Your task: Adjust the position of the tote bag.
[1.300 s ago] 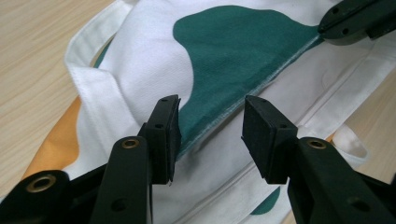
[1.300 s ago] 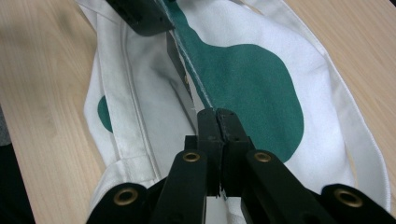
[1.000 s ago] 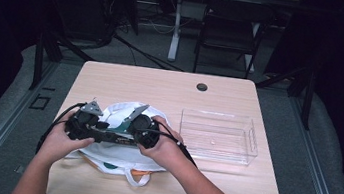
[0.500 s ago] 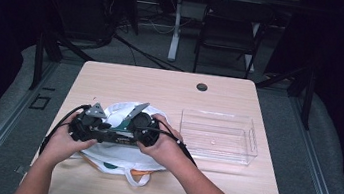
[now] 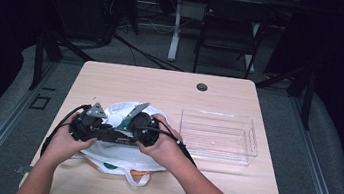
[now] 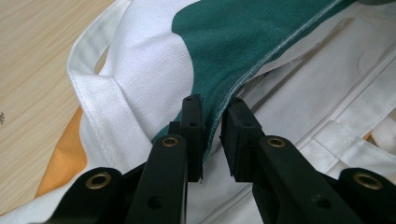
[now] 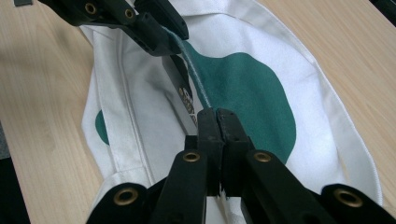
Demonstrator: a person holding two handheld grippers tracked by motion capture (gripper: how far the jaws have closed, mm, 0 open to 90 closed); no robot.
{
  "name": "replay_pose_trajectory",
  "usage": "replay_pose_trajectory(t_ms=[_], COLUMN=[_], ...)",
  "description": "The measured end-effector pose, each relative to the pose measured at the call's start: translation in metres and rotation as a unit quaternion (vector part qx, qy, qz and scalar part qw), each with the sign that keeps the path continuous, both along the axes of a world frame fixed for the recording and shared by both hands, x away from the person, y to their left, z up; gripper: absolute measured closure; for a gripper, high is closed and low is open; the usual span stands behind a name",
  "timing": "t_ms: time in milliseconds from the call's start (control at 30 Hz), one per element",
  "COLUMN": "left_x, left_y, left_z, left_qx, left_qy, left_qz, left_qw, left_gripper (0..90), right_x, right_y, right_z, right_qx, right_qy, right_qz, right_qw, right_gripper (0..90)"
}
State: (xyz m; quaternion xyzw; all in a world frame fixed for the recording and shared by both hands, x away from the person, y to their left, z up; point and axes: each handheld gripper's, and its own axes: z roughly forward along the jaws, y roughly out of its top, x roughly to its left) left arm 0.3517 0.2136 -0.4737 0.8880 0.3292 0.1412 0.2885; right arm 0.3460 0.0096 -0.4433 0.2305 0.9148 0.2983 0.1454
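Right hand-held gripper (image 7: 217, 114) clamps the soft cloth bag (image 7: 243, 84) hem; left hand-held gripper (image 6: 212, 109), ahead, straddles it, jaws slightly apart; limp fabric, best pinched at the hem.

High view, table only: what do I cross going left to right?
Left tongs → right tongs, both over the bag → clear bin.

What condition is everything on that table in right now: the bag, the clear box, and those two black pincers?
Cloth bag: lying flat on the table, its green-and-white rim pinched up.
Clear box: upright, open-topped, empty, beside the bag.
Left gripper: jaws slightly apart, astride the bag's green hem.
Right gripper: jaws shut on the same hem.
Table: bare at the far side.
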Motion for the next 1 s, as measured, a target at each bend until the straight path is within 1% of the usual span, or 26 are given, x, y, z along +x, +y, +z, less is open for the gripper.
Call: replay_pose_trajectory(t_ms=[100,133,300,400,467,500,533,567,667,767,800,833,900,933,1000], left_x=[0.0,0.0,0.001,0.002,0.002,0.003,0.003,0.003,0.004,0.005,0.005,0.005,0.006,0.006,0.007], left_y=[0.0,0.0,0.0,-0.001,-0.002,-0.002,-0.001,-0.001,0.0,-0.001,-0.001,-0.002,-0.001,-0.001,-0.001], left_z=[0.0,0.0,0.002,0.003,0.004,0.004,0.005,0.006,0.009,0.01,0.011,0.011,0.012,0.011,0.012], left_qx=[0.001,-0.002,-0.007,-0.005,-0.006,-0.005,-0.007,-0.008,-0.012,-0.015,-0.015,-0.015,-0.017,-0.018,-0.019], left_qy=[-0.003,-0.003,-0.011,-0.014,-0.016,-0.017,-0.015,-0.02,-0.024,-0.025,-0.029,-0.03,-0.029,-0.033,-0.029], left_qz=[0.0,0.003,0.004,0.003,0.004,0.004,0.002,0.005,0.006,0.006,0.009,0.01,0.01,0.013,0.012], left_qw=[1.0,1.0,0.9999,0.9999,0.9998,0.9998,0.9999,0.9998,0.9996,0.9996,0.9994,0.9994,0.9994,0.9992,0.9993], left_gripper=[80.9,81.8,85.3,86.2,86.4,86.4,86.5,86.5,86.6,86.6,86.7,86.7,86.7,86.7,86.7], right_x=[-0.001,-0.001,-0.002,-0.002,-0.002,-0.002,-0.002,-0.002,-0.001,0.001,0.001,0.001,0.002,0.002,0.002], right_y=[0.001,0.001,0.0,0.0,0.0,0.0,-0.001,-0.001,-0.002,-0.004,-0.005,-0.005,-0.006,-0.007,-0.01], right_z=[-0.001,-0.002,-0.003,-0.003,-0.003,-0.003,-0.003,-0.003,-0.003,-0.002,-0.002,-0.002,-0.002,-0.002,-0.001], right_qx=[0.002,0.003,0.005,0.007,0.009,0.006,0.006,0.006,0.012,0.01,0.007,0.01,0.006,0.003,0.001], right_qy=[0.001,0.001,-0.001,-0.001,0.003,0.005,0.006,0.006,0.003,0.0,-0.002,-0.003,-0.004,-0.005,-0.008], right_qz=[-0.001,0.0,0.004,0.004,0.006,0.007,0.009,0.009,0.006,0.003,0.003,0.002,0.003,0.003,0.004], right_qw=[1.0,1.0,1.0,1.0,0.9999,0.9999,0.9999,0.9999,0.9999,0.9999,1.0,0.9999,1.0,1.0,1.0], right_gripper=[89.3,89.2,88.9,88.0,85.6,84.7,82.2,82.2,76.7,73.1,71.9,71.0,70.7,70.4,69.3])
